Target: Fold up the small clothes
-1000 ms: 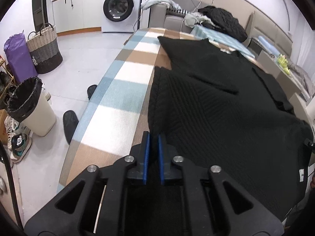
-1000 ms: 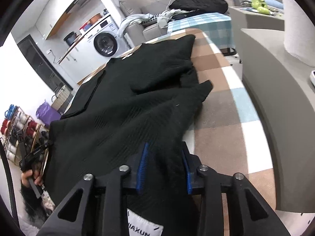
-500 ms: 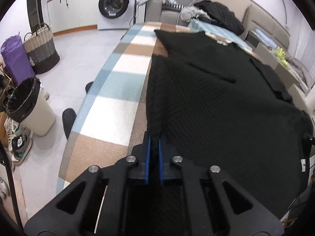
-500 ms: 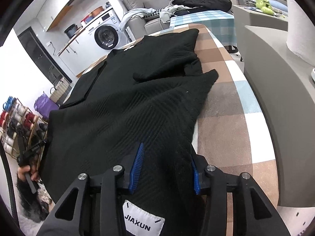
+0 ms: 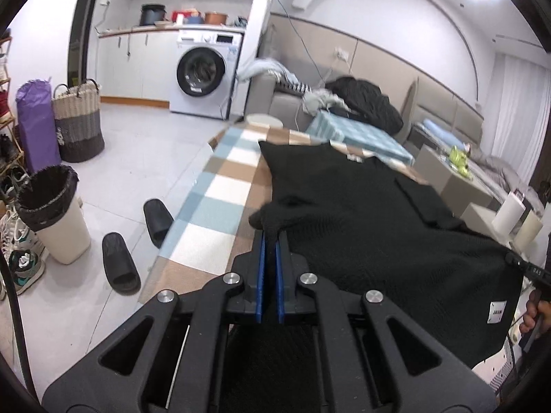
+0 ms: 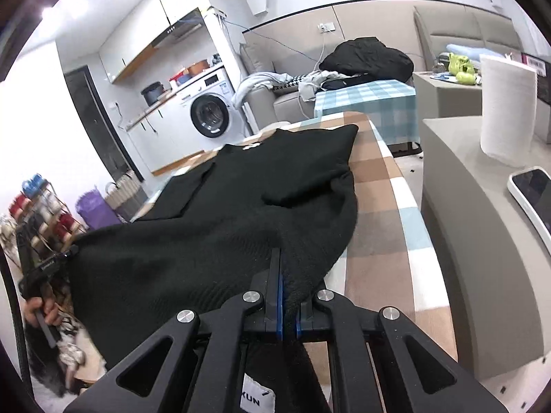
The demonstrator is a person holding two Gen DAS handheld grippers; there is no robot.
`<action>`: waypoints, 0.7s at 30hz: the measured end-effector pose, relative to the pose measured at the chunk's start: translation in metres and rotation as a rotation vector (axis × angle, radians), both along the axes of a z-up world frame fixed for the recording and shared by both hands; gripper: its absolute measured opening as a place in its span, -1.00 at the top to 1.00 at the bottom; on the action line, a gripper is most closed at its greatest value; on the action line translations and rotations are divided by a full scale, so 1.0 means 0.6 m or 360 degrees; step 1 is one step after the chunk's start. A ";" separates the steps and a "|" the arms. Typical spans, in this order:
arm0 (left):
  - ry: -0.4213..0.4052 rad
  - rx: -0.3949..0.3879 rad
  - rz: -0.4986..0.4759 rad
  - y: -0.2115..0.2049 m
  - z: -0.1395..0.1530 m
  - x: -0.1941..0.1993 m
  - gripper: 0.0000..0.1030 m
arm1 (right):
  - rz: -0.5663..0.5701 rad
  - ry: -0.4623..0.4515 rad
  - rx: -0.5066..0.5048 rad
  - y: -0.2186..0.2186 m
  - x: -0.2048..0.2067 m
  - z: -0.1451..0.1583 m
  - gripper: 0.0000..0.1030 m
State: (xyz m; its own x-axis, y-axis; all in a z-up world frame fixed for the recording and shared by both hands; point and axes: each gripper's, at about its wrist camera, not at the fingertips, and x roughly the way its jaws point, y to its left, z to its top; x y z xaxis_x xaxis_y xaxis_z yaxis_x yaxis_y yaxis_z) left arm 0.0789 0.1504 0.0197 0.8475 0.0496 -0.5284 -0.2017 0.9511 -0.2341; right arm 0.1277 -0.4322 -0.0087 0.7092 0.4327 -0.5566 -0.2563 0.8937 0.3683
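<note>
Left hand-held gripper (image 5: 269,241) clenched on near-left hem corner of black knit garment (image 5: 361,213), cloth bunched just past the blue pads. Right hand-held gripper (image 6: 287,268) clamped on near-right hem, fabric pinched between the pads, white label (image 6: 256,399) hanging below. Near edge raised off the desk (image 5: 220,186); middle and far part lying flat on the checked cover, collar end at far side. One sleeve folded in across the body on each side, by the look of it.

Step in hand, judged: bottom-to-top fold, hem lift under way. Next move calls for carrying both corners far, level and evenly spaced, laying hem at the collar line, then letting go. Risk: slack in the middle sagging and creasing.
</note>
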 end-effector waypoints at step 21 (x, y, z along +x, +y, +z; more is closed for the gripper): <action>0.0152 -0.0023 0.0053 0.041 -0.024 0.266 0.94 | -0.0262 0.0238 0.0063 0.023 0.246 0.014 0.92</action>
State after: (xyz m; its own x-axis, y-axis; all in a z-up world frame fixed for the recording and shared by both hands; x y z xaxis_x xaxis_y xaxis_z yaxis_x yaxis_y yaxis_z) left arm 0.2384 0.1750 0.0055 0.7914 0.0688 -0.6074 -0.2550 0.9402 -0.2259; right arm 0.2756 -0.4185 -0.0005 0.6830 0.3414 -0.6458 -0.0478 0.9031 0.4268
